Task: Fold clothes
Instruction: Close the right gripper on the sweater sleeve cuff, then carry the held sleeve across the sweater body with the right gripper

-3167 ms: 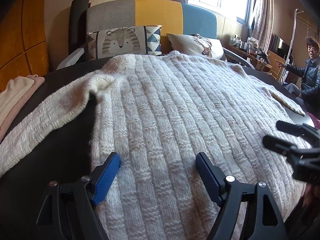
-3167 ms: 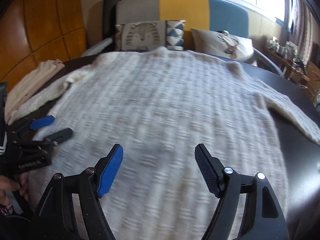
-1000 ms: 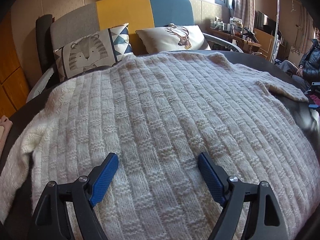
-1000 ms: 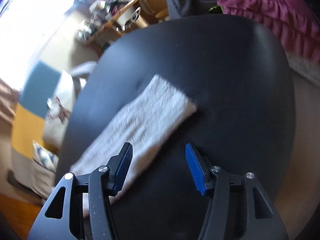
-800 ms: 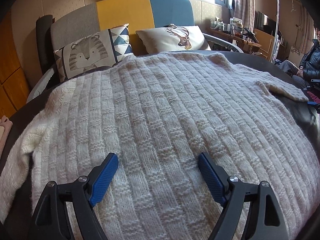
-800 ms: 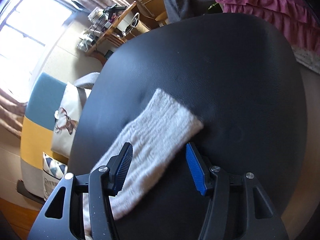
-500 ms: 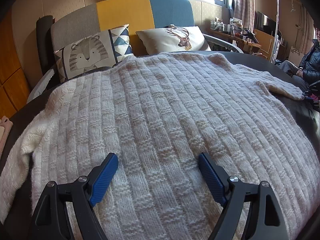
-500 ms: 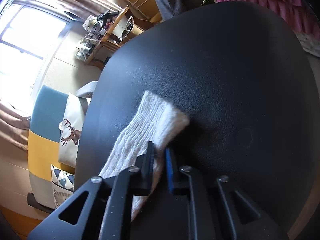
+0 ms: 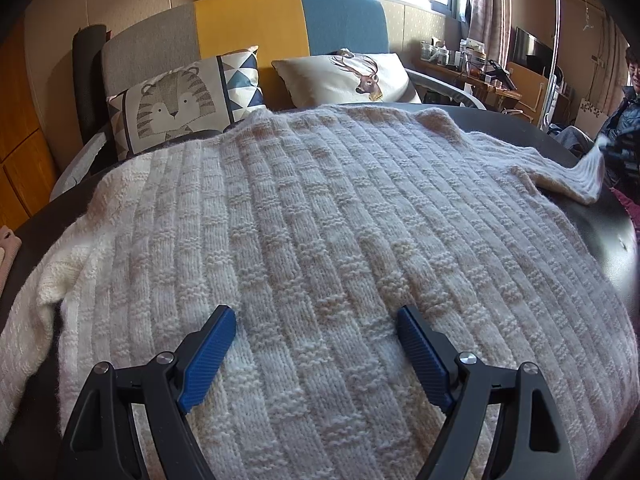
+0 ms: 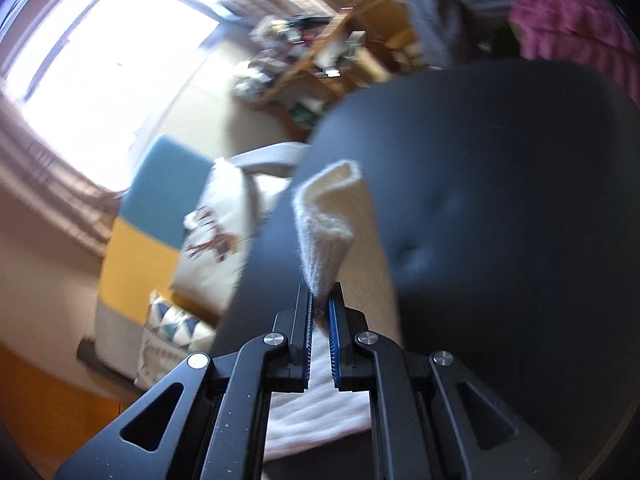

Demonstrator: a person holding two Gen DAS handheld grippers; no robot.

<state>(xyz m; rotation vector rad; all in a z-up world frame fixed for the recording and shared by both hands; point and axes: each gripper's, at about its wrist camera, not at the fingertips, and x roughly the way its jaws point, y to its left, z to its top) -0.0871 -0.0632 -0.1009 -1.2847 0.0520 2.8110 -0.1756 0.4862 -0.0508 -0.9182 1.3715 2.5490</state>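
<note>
A cream knitted sweater (image 9: pixel 320 220) lies spread flat over a dark round table (image 9: pixel 608 236). My left gripper (image 9: pixel 316 344) hovers open over its lower body, blue pads wide apart, nothing between them. In the right wrist view my right gripper (image 10: pixel 319 304) is shut on the sweater's right sleeve cuff (image 10: pixel 328 216), which stands up lifted off the table (image 10: pixel 500 200). In the left wrist view that cuff (image 9: pixel 590 172) rises at the far right, where the right gripper is a dark blur.
A sofa (image 9: pixel 248 40) with a tiger cushion (image 9: pixel 180 100) and a deer cushion (image 9: pixel 352 76) stands behind the table. A seated person (image 9: pixel 624 112) is at the far right. Folded pinkish cloth (image 9: pixel 8 244) lies at the left table edge. A cluttered desk (image 10: pixel 320 60) and magenta bedding (image 10: pixel 576 16) lie beyond.
My right gripper closed on the sleeve cuff and lifted it off the table, swinging upward. The left gripper stayed open and still over the sweater body.
</note>
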